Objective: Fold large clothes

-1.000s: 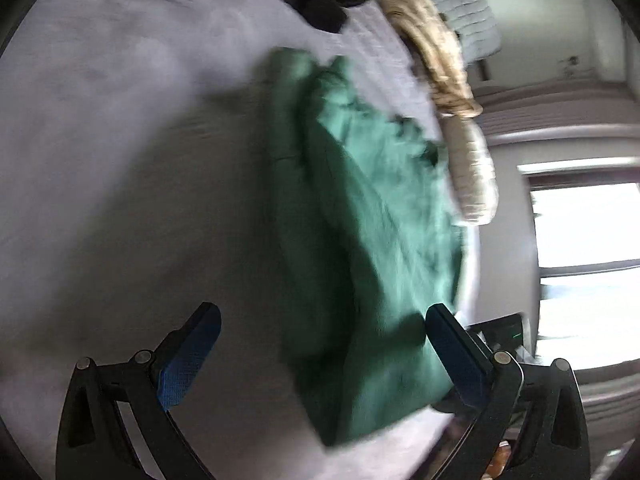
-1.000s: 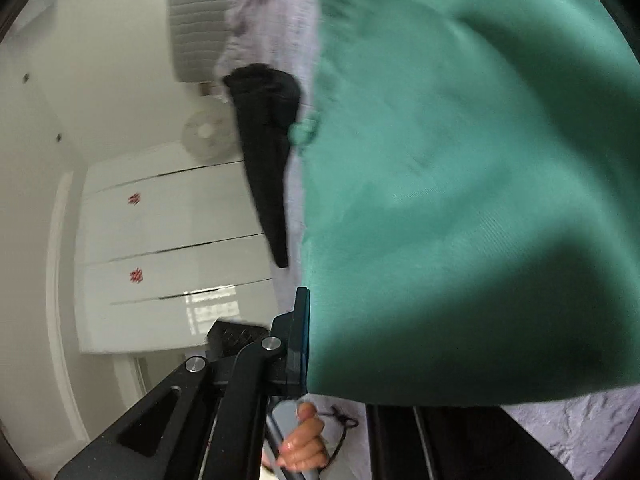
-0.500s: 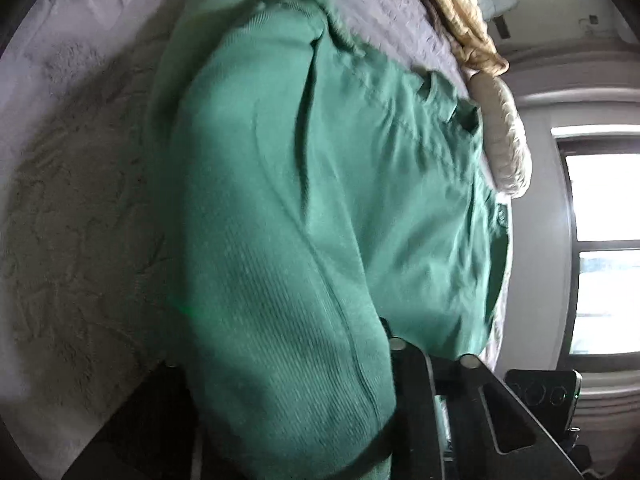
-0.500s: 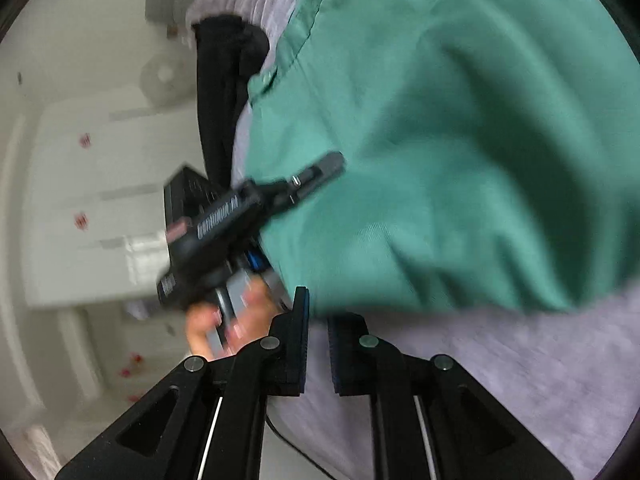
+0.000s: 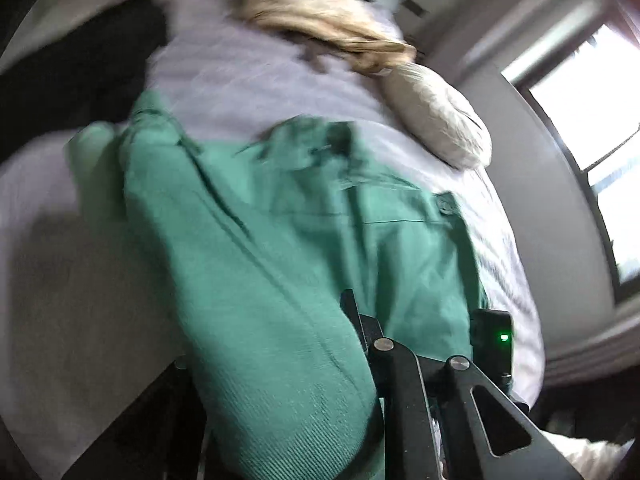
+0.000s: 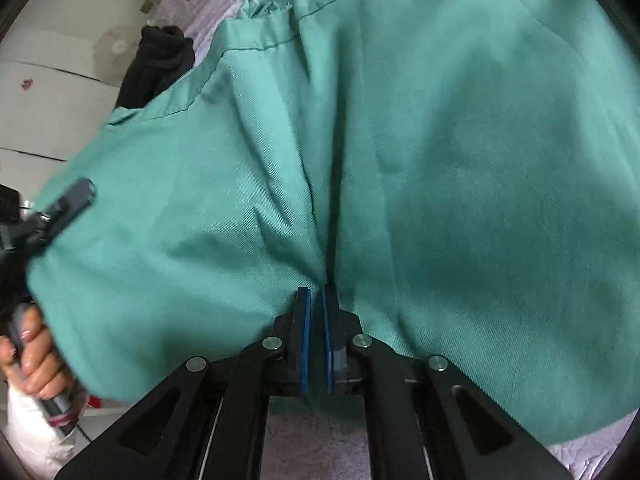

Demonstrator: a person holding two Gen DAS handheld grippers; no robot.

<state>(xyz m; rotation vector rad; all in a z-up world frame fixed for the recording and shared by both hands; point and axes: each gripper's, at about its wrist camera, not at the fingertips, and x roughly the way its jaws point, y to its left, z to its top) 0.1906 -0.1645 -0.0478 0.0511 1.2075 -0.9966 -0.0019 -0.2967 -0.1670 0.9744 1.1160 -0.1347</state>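
Right gripper (image 6: 316,300) first: its blue pads (image 6: 306,332) are pressed together on a pinch of the green garment (image 6: 420,168), the cloth bunching into creases that run straight up from the fingertips toward twelve o'clock. The green fabric fills almost the whole right wrist view, a stitched hem crossing at about eleven o'clock.

Over at nine o'clock in that same view, there's the left gripper (image 6: 68,204), grey and a bit blurred, up against the garment's left edge, with the person's hand (image 6: 34,364) wrapped round its handle at eight o'clock.

Now the left wrist view: the jaws are closing, and a thick fold of the green garment (image 5: 280,260) sits right between them, draped over the left finger so only the right finger (image 5: 354,316) shows at about five o'clock. The garment stretches away from the fingers across the pale lilac bedspread (image 5: 248,84), toward the centre of the view.

Beyond it, at twelve o'clock, a tan knitted piece (image 5: 320,12); beside that, at two o'clock, a cream quilted bundle (image 5: 436,116). Dark clothing (image 5: 72,76) at ten o'clock. A bright window (image 5: 592,112) at three o'clock. Motion blur softens much of this view.
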